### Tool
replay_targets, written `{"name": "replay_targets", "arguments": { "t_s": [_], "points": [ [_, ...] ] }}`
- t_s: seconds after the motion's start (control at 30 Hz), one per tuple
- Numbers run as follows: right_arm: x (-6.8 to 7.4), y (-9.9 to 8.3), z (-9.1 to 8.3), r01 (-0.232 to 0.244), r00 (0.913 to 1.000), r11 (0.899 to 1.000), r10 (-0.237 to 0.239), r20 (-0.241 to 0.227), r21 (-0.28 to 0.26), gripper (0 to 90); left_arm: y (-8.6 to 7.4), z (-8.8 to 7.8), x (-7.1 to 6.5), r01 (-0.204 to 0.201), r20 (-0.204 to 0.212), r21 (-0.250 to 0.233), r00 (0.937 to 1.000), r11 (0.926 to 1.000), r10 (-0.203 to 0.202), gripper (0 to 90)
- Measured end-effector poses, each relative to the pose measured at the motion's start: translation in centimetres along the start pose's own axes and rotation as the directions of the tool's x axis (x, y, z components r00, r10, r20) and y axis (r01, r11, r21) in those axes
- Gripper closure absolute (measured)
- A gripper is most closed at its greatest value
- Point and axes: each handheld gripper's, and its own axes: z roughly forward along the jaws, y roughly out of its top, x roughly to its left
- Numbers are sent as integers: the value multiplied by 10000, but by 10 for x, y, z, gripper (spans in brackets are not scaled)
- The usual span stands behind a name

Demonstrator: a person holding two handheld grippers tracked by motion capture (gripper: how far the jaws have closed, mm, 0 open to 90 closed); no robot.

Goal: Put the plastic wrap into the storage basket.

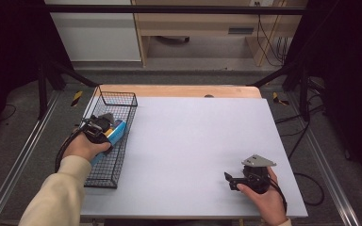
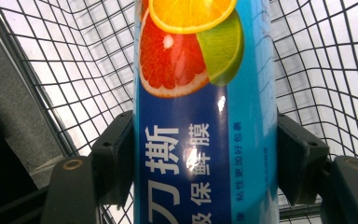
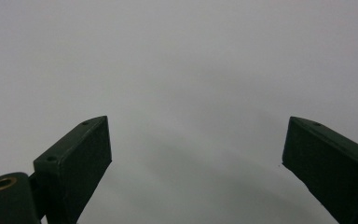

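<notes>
Wire basket point(image 1: 120, 101), gripped blue box point(image 2: 205, 140)

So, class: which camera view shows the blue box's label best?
The left gripper view: the blue box sits close between the jaws, its citrus picture and print sharp. The high view shows a small blue sliver in the wire basket.

Grey-topped table point(image 1: 202, 150) (wooden far edge) bears a wire basket point(image 1: 121, 100)
</notes>
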Motion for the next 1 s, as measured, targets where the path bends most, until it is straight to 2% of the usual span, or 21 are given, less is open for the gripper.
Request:
{"name": "replay_targets", "arguments": {
  "t_s": [0.27,0.5,0.6,0.7,0.77,0.93,1.0],
  "points": [
    [2,0,0,-8,10000,10000,9,-56,74,80,0,0,0,-61,8,14,10000,10000,61,315],
    [4,0,2,82,9999,9998,-79,-136,201,79,-3,-2,-2,-260,-163,-433,9995,9987,254,292],
    [4,0,2,86,9999,9998,-83,-131,197,79,-3,-7,-1,-199,-211,-973,9996,9951,179,254],
    [2,0,2,108,9999,9998,-107,-80,190,79,-1,-18,-2,-243,-259,-1634,9995,9863,204,216],
    [2,0,2,86,9999,9998,-85,-95,156,79,0,-26,-4,-275,-290,-2138,9993,9765,218,174],
    [3,0,2,114,9999,9998,-113,-77,190,78,1,-41,-10,-614,-828,-2681,9957,9614,405,121],
    [2,0,2,95,9999,9998,-94,-84,156,77,1,-44,-13,-624,-837,-2939,9957,9538,394,113]
  ]
}}
